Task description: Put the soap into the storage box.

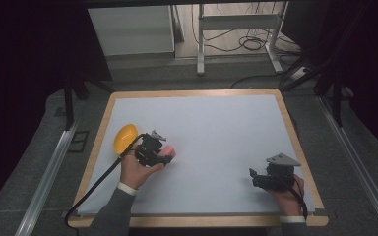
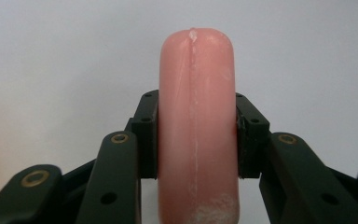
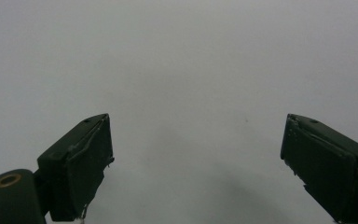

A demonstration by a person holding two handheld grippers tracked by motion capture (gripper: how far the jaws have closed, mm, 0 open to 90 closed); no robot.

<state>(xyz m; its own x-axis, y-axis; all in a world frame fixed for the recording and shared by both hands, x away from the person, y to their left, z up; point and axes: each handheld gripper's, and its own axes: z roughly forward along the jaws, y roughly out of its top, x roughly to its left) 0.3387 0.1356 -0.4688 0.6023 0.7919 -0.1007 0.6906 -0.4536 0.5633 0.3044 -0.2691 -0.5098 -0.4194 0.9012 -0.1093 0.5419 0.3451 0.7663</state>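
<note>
Pink sausage (image 2: 196,135) – lower end cut off by left gripper view's bottom edge; sides hidden behind fingers (image 2: 145,135). Yellow thing (image 1: 125,138) – too small to identify.

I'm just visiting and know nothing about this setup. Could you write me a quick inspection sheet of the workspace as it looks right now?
Surface: white table top with a wooden rim.
Job's things: pink sausage-shaped piece, clamped between the jaws.
Clutter: yellow rounded object near the table's left edge, beside the left hand.
Grippers: left gripper shut on the pink piece; right gripper open, nothing between its jaws.
Cables: black cable trails from the left gripper; more lie on the floor behind.
Surroundings: metal frame legs, grey floor, dark sides.
</note>
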